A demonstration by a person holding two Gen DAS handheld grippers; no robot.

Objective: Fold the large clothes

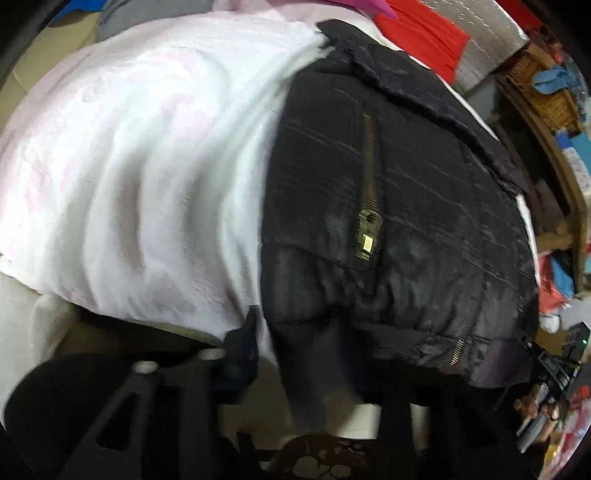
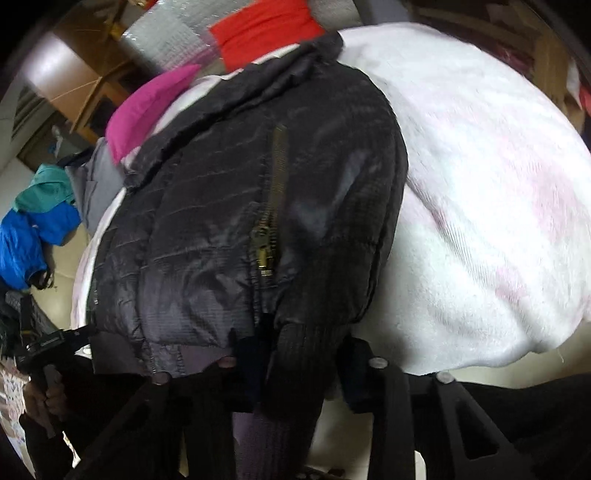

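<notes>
White fleece blanket (image 1: 140,177) bears black jacket (image 1: 388,221) (cuff between right gripper (image 2: 295,365) fingers).

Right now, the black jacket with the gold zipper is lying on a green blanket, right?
Not quite. The blanket is white with faint pink, not green, as the left wrist view shows. The black jacket with the gold zipper does lie on it.

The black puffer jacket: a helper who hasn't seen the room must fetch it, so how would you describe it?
Find the fluffy white-and-pink blanket covering the big surface. The black puffer jacket lies on it, hem toward the viewer. Unlike the red cloth and magenta cloth behind it, it is shiny, quilted black with a brass zipper.
</notes>
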